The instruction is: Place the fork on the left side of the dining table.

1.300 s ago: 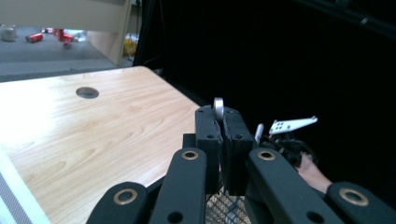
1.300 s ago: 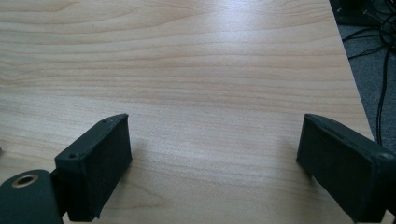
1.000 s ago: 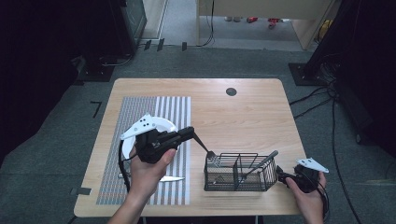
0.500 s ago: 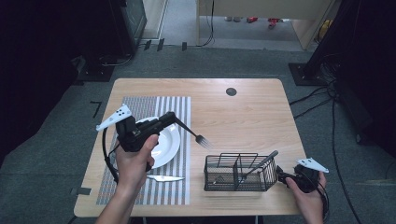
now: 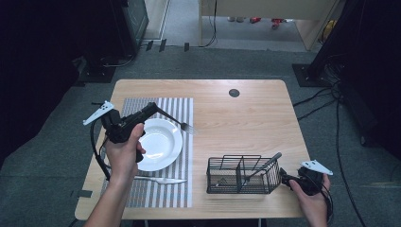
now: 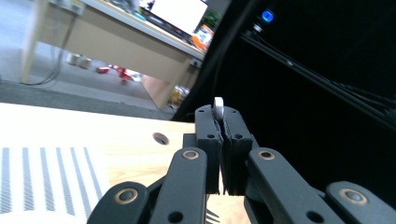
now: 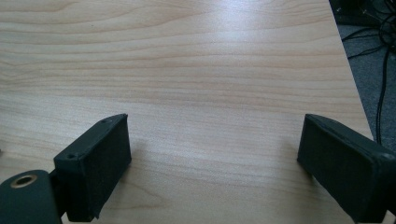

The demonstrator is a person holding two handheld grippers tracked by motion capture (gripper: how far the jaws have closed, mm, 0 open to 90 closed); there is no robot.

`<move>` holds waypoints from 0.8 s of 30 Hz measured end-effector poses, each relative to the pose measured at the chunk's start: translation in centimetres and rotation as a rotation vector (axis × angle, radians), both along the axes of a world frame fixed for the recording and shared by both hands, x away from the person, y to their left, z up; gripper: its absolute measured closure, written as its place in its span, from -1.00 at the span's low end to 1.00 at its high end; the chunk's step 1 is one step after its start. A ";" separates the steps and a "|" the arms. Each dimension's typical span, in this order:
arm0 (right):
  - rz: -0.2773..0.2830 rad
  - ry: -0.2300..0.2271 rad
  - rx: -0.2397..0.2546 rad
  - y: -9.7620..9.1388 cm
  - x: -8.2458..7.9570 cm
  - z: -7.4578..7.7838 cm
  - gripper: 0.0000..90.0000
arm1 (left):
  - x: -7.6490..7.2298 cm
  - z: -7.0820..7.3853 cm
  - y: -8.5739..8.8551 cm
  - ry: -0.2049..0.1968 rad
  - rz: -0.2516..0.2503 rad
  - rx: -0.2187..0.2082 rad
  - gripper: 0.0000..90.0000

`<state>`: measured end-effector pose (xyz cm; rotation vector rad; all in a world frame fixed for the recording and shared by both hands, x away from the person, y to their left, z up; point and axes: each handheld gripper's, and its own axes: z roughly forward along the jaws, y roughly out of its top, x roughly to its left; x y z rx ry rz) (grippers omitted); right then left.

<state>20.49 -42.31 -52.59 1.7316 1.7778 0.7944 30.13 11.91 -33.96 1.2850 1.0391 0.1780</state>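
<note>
The left gripper [image 5: 153, 109] has moved left from beside the wire basket [image 5: 241, 174] and now sits over the striped placemat [image 5: 177, 106]. Its jaws are pressed together on the handle of a fork [image 5: 176, 121], whose tines hang above the mat's right edge, just past the white plate [image 5: 158, 144]. The right gripper [image 7: 212, 163] has not shifted; its jaws are spread above bare table [image 7: 210, 56]. A knife [image 5: 158, 179] remains below the plate.
</note>
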 end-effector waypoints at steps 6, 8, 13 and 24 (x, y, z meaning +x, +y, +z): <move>0.000 0.000 0.000 0.0 0.0 0.0 -0.79 | 1.6 -1.6 1.4 0.047 0.053 -0.042 0.98; -0.001 0.001 0.001 0.0 0.0 0.0 -0.79 | 2.1 -1.9 1.7 0.044 0.084 -0.038 0.98; -0.001 0.000 0.001 0.0 0.0 0.0 -0.79 | 3.3 -2.7 2.5 0.028 0.131 -0.075 0.98; 0.000 0.000 0.001 0.0 0.0 0.0 -0.79 | 6.2 -5.2 4.7 0.087 0.276 -0.212 0.98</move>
